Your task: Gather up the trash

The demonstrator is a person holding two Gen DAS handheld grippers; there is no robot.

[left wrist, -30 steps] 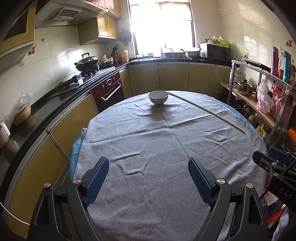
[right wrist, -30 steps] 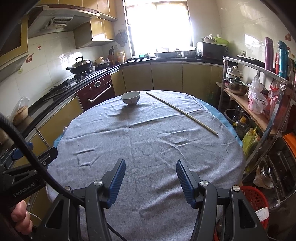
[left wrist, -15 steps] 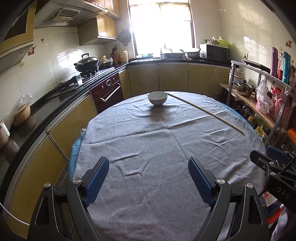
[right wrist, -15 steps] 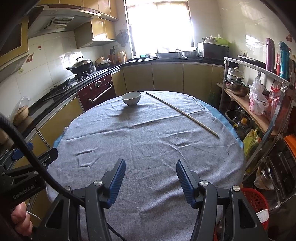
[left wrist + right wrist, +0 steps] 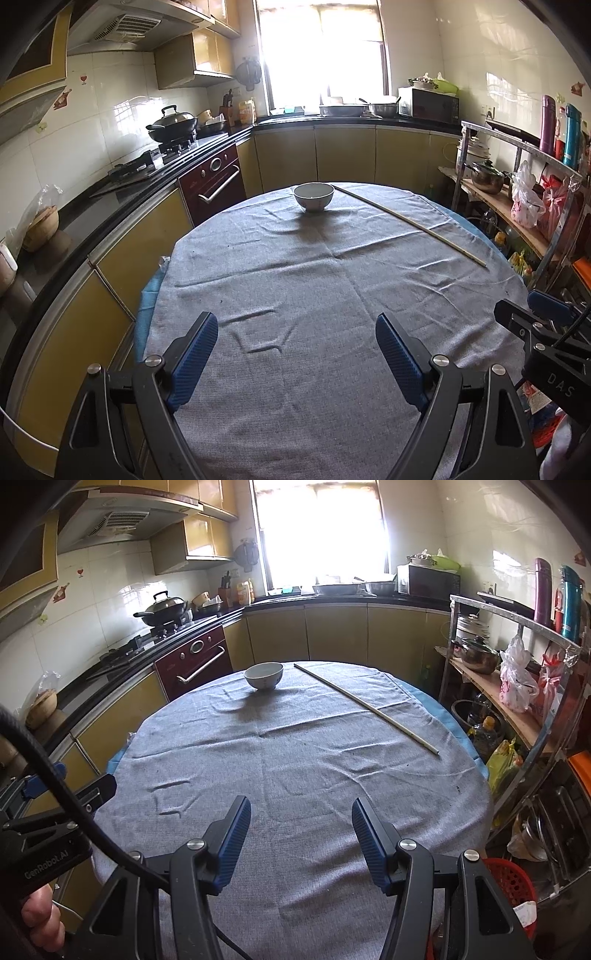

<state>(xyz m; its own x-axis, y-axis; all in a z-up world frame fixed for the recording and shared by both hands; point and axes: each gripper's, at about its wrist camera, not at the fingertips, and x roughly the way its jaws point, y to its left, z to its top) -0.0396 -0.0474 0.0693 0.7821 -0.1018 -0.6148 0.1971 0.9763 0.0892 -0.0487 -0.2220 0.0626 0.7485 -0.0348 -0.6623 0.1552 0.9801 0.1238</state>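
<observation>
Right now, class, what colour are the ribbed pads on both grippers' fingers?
Blue; the ribbed pads show best in the right wrist view.

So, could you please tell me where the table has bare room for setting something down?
Most of the grey cloth is free: the whole near half, from the bowl down to both claws. The long stick crosses the far right side. The shelf rack on the right is crowded.

The window [image 5: 321,55] at twelve o'clock is blown out white; nothing beyond it can be told. The bowl [image 5: 263,675] hides its inside. The red basket [image 5: 511,882] at four o'clock is half hidden behind the right gripper [image 5: 301,834]. The worktop's [image 5: 295,424] near edge is cut off.
</observation>
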